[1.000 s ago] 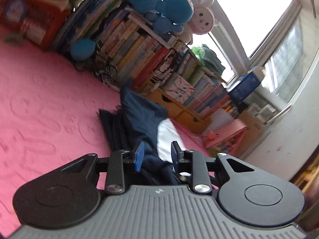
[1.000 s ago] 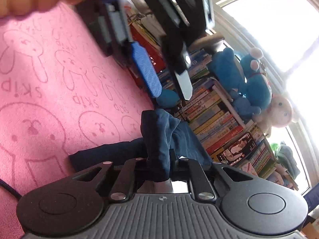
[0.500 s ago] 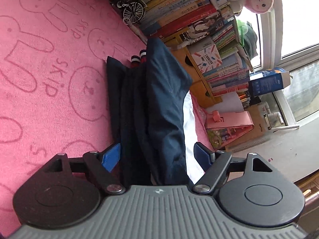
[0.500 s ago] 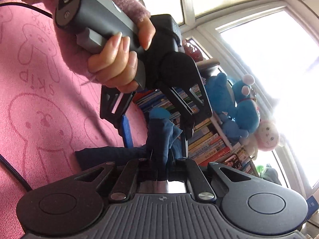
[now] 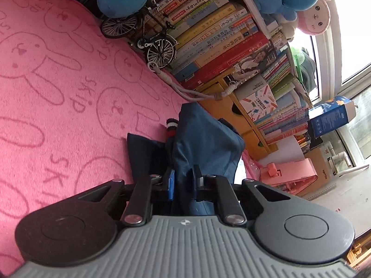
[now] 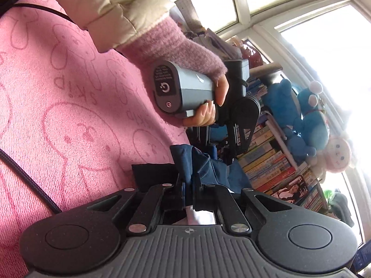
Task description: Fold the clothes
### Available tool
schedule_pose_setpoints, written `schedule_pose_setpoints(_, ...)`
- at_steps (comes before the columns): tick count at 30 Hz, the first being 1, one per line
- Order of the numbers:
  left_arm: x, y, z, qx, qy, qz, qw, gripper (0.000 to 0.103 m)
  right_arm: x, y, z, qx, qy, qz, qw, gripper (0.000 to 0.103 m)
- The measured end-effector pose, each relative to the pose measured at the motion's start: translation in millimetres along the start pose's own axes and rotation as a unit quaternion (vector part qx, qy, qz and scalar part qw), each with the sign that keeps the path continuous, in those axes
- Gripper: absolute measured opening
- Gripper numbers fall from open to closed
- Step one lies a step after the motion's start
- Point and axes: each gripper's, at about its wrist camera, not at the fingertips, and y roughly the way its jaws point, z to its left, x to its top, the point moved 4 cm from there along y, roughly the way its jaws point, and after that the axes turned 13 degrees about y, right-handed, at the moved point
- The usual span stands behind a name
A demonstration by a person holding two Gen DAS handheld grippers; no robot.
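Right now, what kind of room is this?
Probably a child's bedroom: a pink bunny-print blanket, packed bookshelves, and plush toys by a big window.

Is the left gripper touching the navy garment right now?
Touching. The left wrist view shows the left gripper with both pads pressed against a fold of the navy garment pinched between them.

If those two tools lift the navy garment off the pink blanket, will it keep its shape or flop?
Probably flop: the garment already bunches in soft folds between the left tool and the right tool. It looks thin, so likely light. The cloth outside both grips would likely sag.
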Motion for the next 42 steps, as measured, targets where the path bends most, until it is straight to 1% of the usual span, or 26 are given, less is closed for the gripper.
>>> schedule_pose_setpoints(3,13,-4,8,0.021,-0.004,-0.039,0.999,0.011,1,3,-2,0.01,0.008,0.009,1.0,0.007)
schedule_pose_setpoints(6,29,-9,20,0.044,-0.028,-0.068,0.9963,0.008,1,4,-2,0.01,0.007,0.008,1.0,0.007)
schedule_pose_setpoints(8,33,-10,22,0.025,-0.033,-0.057,0.9975,0.013,1,4,-1,0.006,0.004,0.005,1.0,0.007)
schedule_pose_setpoints(9,32,-10,20,0.011,-0.028,-0.048,0.9984,0.02,1,4,-1,0.004,0.002,0.004,1.0,0.007)
schedule_pose_setpoints(11,30,-10,12,-0.002,-0.004,-0.044,0.999,0.064,0,5,-1,0.0,0.0,0.002,1.0,0.007)
schedule_pose_setpoints(13,29,-7,4,-0.014,0.017,-0.046,0.9987,0.087,0,5,-1,0.001,0.001,0.002,1.0,0.007)
schedule_pose_setpoints(14,29,-3,2,-0.021,0.018,-0.046,0.9986,0.091,0,5,-1,0.001,0.001,0.002,1.0,0.007)
schedule_pose_setpoints(16,28,10,0,-0.027,0.012,-0.04,0.9987,0.095,0,4,1,-0.001,0.0,0.001,1.0,0.007)
schedule_pose_setpoints(17,27,17,-2,-0.022,0.009,-0.036,0.9991,0.091,-1,3,2,-0.002,0.0,0.0,1.0,0.007)
schedule_pose_setpoints(18,26,23,-3,-0.016,0.008,-0.032,0.9993,0.084,-1,2,2,-0.003,0.0,0.0,1.0,0.007)
schedule_pose_setpoints(19,25,28,-4,-0.007,0.007,-0.027,0.9996,0.051,-1,2,2,-0.006,0.001,-0.002,1.0,0.007)
schedule_pose_setpoints(20,23,33,-5,0.004,0.007,-0.022,0.9997,0.032,-1,2,2,-0.01,0.002,-0.003,1.0,0.01)
schedule_pose_setpoints(21,22,36,-5,0.004,0.005,-0.022,0.9997,0.031,-2,0,2,-0.016,0.003,-0.004,1.0,0.012)
schedule_pose_setpoints(22,21,38,-6,0.002,0.004,-0.023,0.9997,0.031,-2,-1,2,-0.022,0.004,-0.005,1.0,0.02)
schedule_pose_setpoints(23,20,40,-6,0.004,0.005,-0.021,0.9998,0.031,0,3,1,-0.029,0.005,-0.003,1.0,0.037)
schedule_pose_setpoints(25,19,41,-6,0.009,0.005,-0.018,0.9998,0.032,3,10,-3,-0.041,0.005,0.001,0.999,0.056)
schedule_pose_setpoints(26,19,41,-5,0.011,0.002,-0.017,0.9998,0.032,5,14,-4,-0.048,0.005,0.003,0.999,0.062)
schedule_pose_setpoints(27,19,41,-5,0.014,0.0,-0.017,0.9998,0.029,7,18,-6,-0.052,0.008,0.006,0.999,0.064)
schedule_pose_setpoints(28,20,38,-6,0.019,0.003,-0.023,0.9996,0.018,9,27,-12,-0.045,0.024,0.019,0.999,0.064)
schedule_pose_setpoints(29,20,34,-7,0.025,0.007,-0.029,0.9992,0.013,10,35,-18,-0.037,0.042,0.031,0.998,0.053)
schedule_pose_setpoints(30,21,28,-8,0.027,0.015,-0.037,0.9988,0.011,11,37,-26,-0.026,0.069,0.042,0.996,0.039)
schedule_pose_setpoints(31,21,23,-10,0.028,0.024,-0.044,0.9984,0.007,11,39,-33,-0.016,0.092,0.05,0.994,0.012)
schedule_pose_setpoints(32,21,17,-11,0.028,0.032,-0.049,0.9979,0.005,10,35,-37,-0.02,0.094,0.044,0.994,0.009)
schedule_pose_setpoints(35,18,1,-12,0.03,0.048,-0.065,0.9963,0.005,5,17,-42,-0.025,0.081,0.026,0.996,0.008)
schedule_pose_setpoints(36,17,-2,-10,0.033,0.053,-0.068,0.9957,0.005,3,11,-41,-0.016,0.076,0.027,0.997,0.008)
schedule_pose_setpoints(42,12,-4,10,0.082,0.055,-0.076,0.9922,0.009,-8,1,-24,0.019,0.044,0.036,0.998,0.008)
